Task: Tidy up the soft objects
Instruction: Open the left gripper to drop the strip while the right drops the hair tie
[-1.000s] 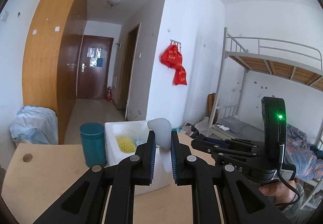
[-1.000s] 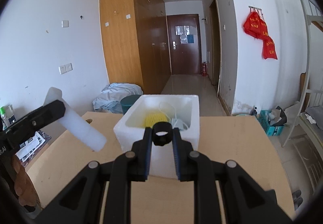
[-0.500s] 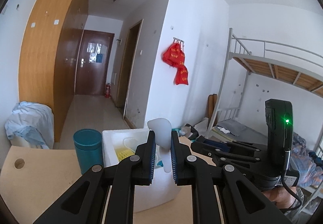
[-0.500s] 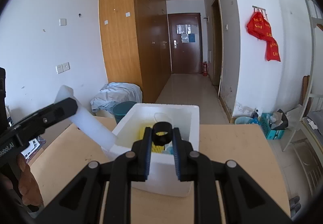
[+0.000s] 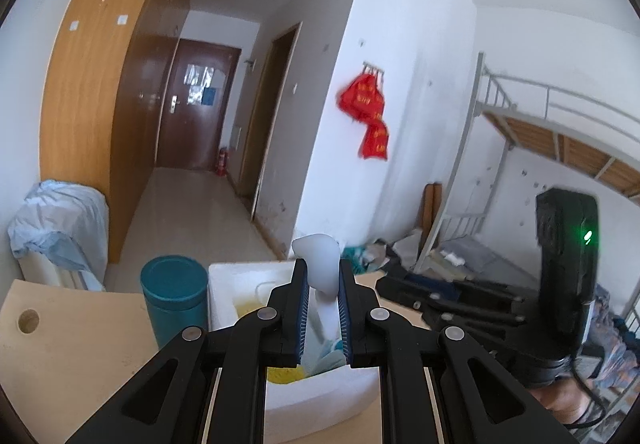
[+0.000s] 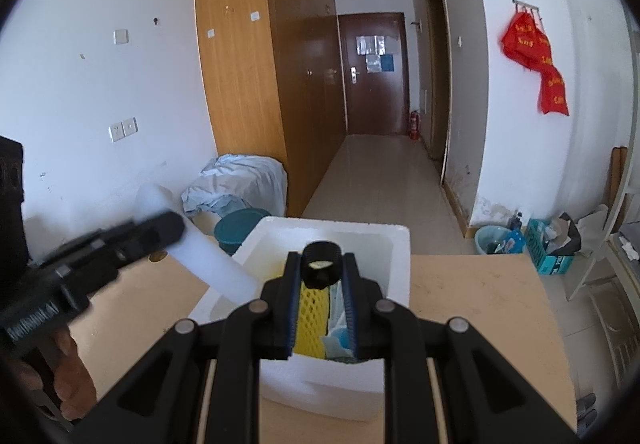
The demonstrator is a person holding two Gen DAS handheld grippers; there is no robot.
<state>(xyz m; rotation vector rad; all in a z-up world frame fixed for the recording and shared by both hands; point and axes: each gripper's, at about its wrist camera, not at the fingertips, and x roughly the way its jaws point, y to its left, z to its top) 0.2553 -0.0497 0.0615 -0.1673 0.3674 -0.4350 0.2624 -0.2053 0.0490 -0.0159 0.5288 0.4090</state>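
Readable writing is scarce: pale letters run along the left tool's black body in the right wrist view but blur past reading, and yellow characters on the red hanging bags [image 6: 536, 64] are too small to make out.

Going left to right in the left wrist view: a pale wooden worktop [image 5: 72, 348] with a round hole, a teal cylindrical lidded canister [image 5: 174, 304] standing on it just beside the white foam box [image 5: 320, 396], then the left tool [image 5: 323, 304], then the right tool's dark body with a green light at the far right, a hand beneath it. Only this view shows the metal bunk bed [image 5: 560, 140].

The right wrist view alone shows the wall sockets, a light blue basin [image 6: 494, 240] on the floor, and the left tool from the side at the left edge, a hand under it.

The left tool is clenched on a white soft foam cylinder [image 5: 320, 264], pads pressing both its sides; from the right wrist view the cylinder [image 6: 200, 248] slants down, its lower end over the box's left rim [image 6: 336, 224].

The right tool [image 6: 322, 276] is clamped on a small black ring [image 6: 322, 264] at its fingertips, above the box. Inside lie a yellow mesh foam sleeve [image 6: 314, 328] and some pale blue and white soft items.
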